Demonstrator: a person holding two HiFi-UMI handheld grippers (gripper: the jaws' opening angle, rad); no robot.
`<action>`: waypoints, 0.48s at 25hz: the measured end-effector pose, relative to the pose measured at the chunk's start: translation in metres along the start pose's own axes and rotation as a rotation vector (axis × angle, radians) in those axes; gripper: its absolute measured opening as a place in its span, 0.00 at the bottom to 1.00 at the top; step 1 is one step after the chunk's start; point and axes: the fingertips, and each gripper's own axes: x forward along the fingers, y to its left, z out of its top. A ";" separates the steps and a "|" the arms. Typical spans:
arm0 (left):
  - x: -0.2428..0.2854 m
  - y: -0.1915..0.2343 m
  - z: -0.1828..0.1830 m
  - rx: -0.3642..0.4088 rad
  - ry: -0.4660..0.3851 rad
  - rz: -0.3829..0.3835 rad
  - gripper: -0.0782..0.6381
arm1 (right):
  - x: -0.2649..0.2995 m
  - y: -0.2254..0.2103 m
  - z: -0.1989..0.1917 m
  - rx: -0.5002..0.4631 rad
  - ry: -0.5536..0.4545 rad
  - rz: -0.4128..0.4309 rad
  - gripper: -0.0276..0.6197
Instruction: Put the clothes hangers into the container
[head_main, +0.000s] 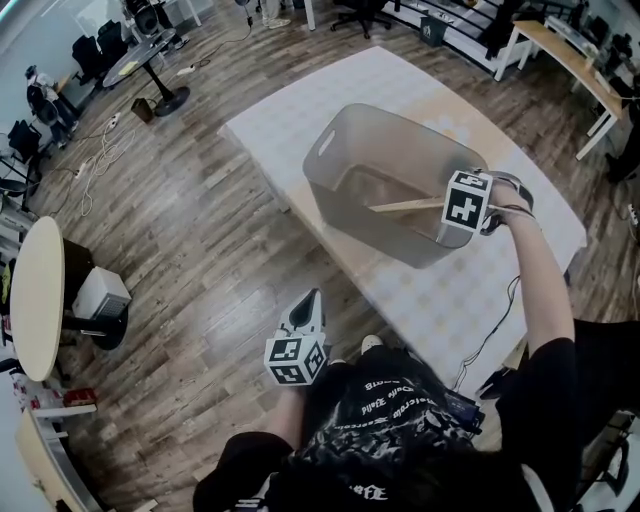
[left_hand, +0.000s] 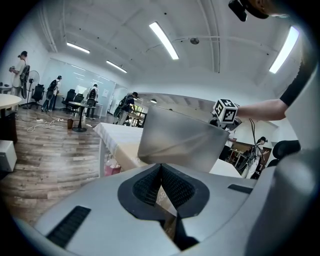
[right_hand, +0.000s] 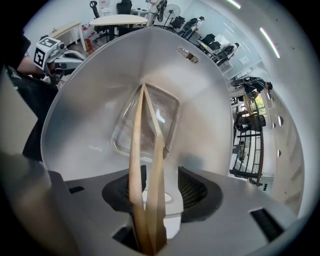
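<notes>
A grey plastic container (head_main: 330, 150) stands on the white-clothed table (head_main: 450, 300). A wooden clothes hanger (head_main: 405, 206) reaches from its near right rim down into it. My right gripper (head_main: 442, 224) hangs over that rim. In the right gripper view the hanger (right_hand: 145, 150) stands between the jaws of the right gripper (right_hand: 160, 187), close to the left pad, with a clear gap to the right pad; its far end points at the container's floor (right_hand: 145, 125). My left gripper (head_main: 310, 305) is low beside the table's near edge. In its own view the left gripper (left_hand: 161, 175) is shut and empty, facing the container (left_hand: 180, 140).
Wooden floor surrounds the table. A round pale table (head_main: 38, 295) with a white box under it is at the left, and a desk (head_main: 560, 50) stands at the far right. Chairs, cables and people are at the far end of the room.
</notes>
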 end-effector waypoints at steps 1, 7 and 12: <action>-0.001 0.001 0.000 -0.002 -0.001 0.002 0.14 | -0.001 0.001 -0.001 0.007 0.000 0.004 0.36; -0.009 0.001 0.001 0.004 -0.002 -0.009 0.14 | -0.020 0.001 0.002 0.054 -0.056 -0.026 0.49; -0.009 -0.007 0.000 0.017 0.003 -0.031 0.14 | -0.040 0.004 0.001 0.079 -0.123 -0.050 0.54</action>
